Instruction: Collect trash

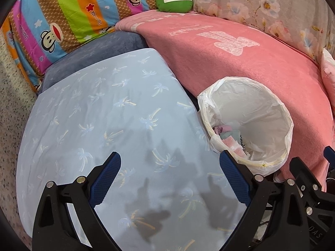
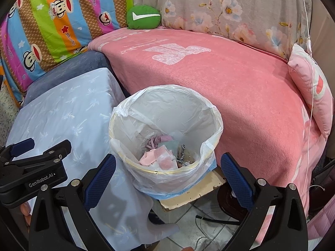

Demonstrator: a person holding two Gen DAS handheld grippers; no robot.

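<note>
A: Where is the trash?
B: In the bin (image 2: pixel 165 138), a round one lined with a white plastic bag (image 2: pixel 125 113). Pink, grey-green and patterned scraps (image 2: pixel 163 154) lie at its bottom. It stands on a worn board (image 2: pixel 188 196) above the tiled floor (image 2: pixel 188 230).

A: What is around it?
B: To its left, touching it, a surface draped in a pale blue cloth with a palm pattern (image 1: pixel 104 108). On its far and right side, a bed under a pink blanket (image 2: pixel 230 87). Farther off lie a green cushion (image 2: pixel 143 16), a striped monkey-print quilt (image 2: pixel 52 21) and a floral cover (image 2: pixel 230 10). A pink pillow (image 2: pixel 309 83) sits at the right edge.

A: And the tongs?
B: The right tongs (image 2: pixel 167 177) hang over the near rim of the bin, spread wide, nothing between them. The left tongs (image 1: pixel 169 173) hover above the blue cloth, also spread wide and empty; the bin lies just right of them. Their shadows fall on the cloth.

A: Anything on the cloth?
B: Only those shadows.
</note>
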